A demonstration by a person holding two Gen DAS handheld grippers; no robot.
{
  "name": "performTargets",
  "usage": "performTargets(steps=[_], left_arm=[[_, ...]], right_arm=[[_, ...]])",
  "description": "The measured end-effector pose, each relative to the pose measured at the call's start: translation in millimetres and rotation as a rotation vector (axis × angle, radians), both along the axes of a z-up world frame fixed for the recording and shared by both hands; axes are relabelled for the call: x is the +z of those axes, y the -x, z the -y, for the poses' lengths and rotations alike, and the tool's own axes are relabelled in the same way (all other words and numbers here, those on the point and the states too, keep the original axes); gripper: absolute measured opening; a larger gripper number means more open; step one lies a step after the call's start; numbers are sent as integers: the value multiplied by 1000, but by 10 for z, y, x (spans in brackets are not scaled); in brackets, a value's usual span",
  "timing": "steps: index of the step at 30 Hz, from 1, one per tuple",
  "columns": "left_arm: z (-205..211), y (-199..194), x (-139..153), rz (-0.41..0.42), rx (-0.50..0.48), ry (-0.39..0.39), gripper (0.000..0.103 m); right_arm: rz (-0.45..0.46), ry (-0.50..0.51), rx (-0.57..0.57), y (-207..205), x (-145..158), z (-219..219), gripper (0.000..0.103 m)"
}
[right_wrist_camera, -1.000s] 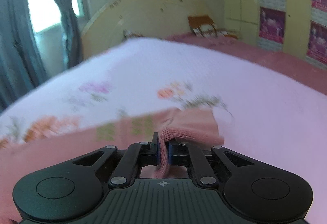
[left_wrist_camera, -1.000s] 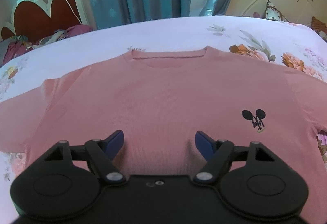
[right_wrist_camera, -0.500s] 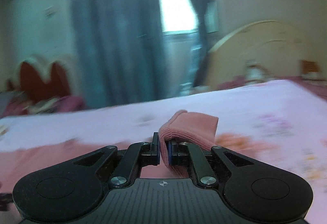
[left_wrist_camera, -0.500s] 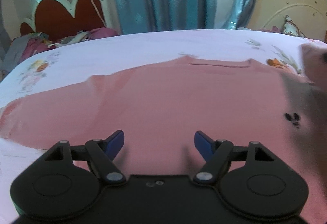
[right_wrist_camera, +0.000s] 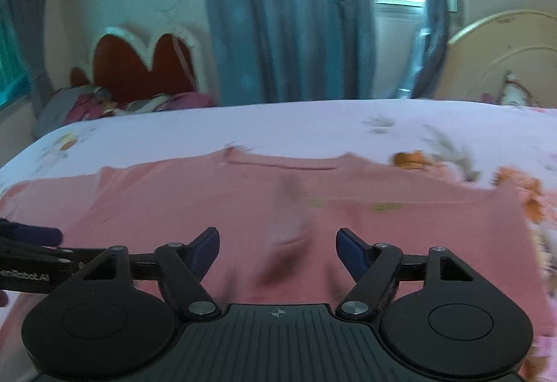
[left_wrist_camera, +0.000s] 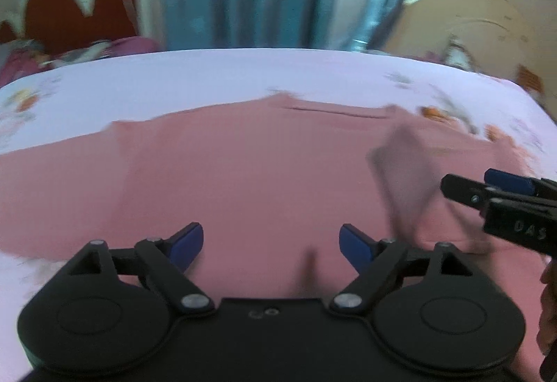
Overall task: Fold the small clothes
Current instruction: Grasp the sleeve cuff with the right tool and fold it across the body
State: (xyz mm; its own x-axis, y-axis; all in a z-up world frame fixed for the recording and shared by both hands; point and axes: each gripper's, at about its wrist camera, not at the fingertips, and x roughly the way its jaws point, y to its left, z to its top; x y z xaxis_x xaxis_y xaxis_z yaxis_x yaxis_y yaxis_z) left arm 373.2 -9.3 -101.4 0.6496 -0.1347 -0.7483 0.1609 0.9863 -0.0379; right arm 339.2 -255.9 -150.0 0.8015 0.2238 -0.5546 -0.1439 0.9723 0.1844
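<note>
Across the bed (right_wrist_camera: 313,124), under its pale lilac floral sheet, our pink sweater (left_wrist_camera: 243,173) lies spread flat with the neckline toward the far edge. Behind it we see blue curtains (right_wrist_camera: 285,16), a bright window, a red heart-shaped headboard (right_wrist_camera: 139,65) on the left and a cream headboard (right_wrist_camera: 504,51) on the right. Our left gripper (left_wrist_camera: 271,242) hovers over the sweater's lower middle, jaws opening wide, nothing between them. Our right gripper (right_wrist_camera: 277,248) is opening too; a blurred pink fold of sleeve (right_wrist_camera: 289,225) sits loose between its blue pads, no longer pinched.
</note>
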Motion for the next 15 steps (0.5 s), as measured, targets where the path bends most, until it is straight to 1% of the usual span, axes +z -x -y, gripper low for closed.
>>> performTargets(steps=[3, 5, 7, 9, 10, 11, 13, 14, 15], left_arm=[[345, -52, -110, -18, -103, -1, 87], [527, -82, -203, -27, -140, -5, 87], [650, -160, -320, -37, -134, -19, 86], [674, -244, -432, -51, -111, -9, 78], [670, -303, -477, -61, -98, -4, 77], [663, -348, -517, -71, -89, 12, 78], [633, -374, -535, -52, -76, 59, 76], [624, -380, -545, -44, -75, 80, 71], [605, -383, -546, -34, -77, 104, 61]], right_arm=[[-14, 50, -83, 145, 11, 348, 73], [-31, 84, -137, 238, -33, 600, 73], [-59, 99, -199, 328, -108, 868, 73], [-86, 88, -248, 451, -119, 1125, 73], [-97, 81, -269, 493, -147, 1211, 73], [-106, 79, -285, 531, -161, 1281, 73], [-121, 82, -310, 580, -213, 1373, 73], [-124, 80, -319, 580, -224, 1415, 73], [-127, 76, -324, 632, -245, 1492, 73]])
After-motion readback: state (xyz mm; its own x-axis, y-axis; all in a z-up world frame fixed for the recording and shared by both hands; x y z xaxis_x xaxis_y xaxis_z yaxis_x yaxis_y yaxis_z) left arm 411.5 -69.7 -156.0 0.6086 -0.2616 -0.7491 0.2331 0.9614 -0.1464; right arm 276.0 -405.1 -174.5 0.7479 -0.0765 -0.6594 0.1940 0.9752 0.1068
